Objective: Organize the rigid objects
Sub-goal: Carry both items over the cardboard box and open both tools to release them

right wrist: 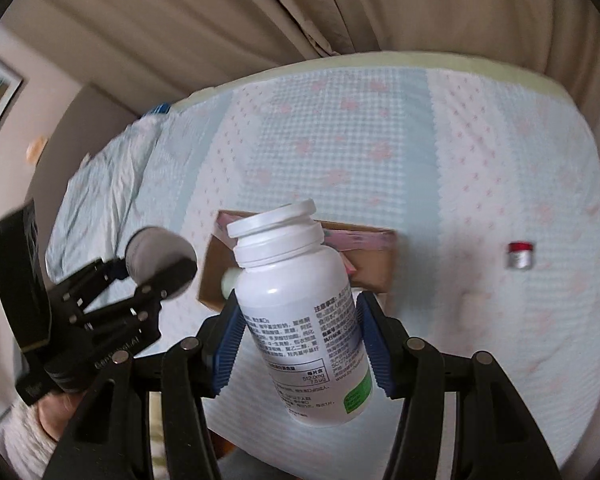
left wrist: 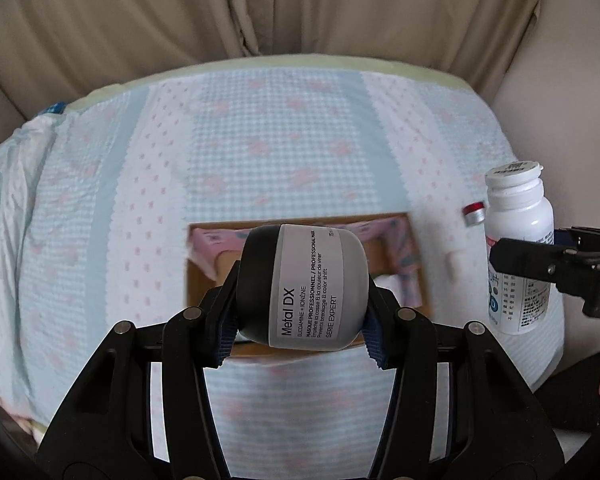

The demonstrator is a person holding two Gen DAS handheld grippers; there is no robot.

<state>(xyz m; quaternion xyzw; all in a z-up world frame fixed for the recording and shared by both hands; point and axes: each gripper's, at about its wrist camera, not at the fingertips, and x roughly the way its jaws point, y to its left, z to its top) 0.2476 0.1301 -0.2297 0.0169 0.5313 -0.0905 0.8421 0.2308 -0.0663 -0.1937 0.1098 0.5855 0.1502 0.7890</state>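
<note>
Beige curtains (left wrist: pixel 140 20) hang across the top of both views, behind a bed covered in a pale blue and pink quilt (left wrist: pixel 280 152).

At the centre of the left wrist view, the left gripper (left wrist: pixel 300 316) is clamped on a grey jar (left wrist: pixel 308 286) with a black lid, lying sideways between the blue pads and held above the open cardboard box (left wrist: pixel 414 264) on the quilt.

At the centre of the right wrist view, the right gripper (right wrist: pixel 300 344) grips a white pill bottle (right wrist: pixel 300 320), tilted with its cap toward the upper left, also raised in front of the box (right wrist: pixel 374 268). The jar (right wrist: pixel 160 258) shows at middle left of that view.

A small vial (right wrist: pixel 520 255) with a red cap lies on the quilt at middle right, well apart from the box.

My judgement is that the task is about midway: two items are lifted but not yet released into the box, and the vial is untouched. The box shows pink material inside; what else it holds I cannot tell.
</note>
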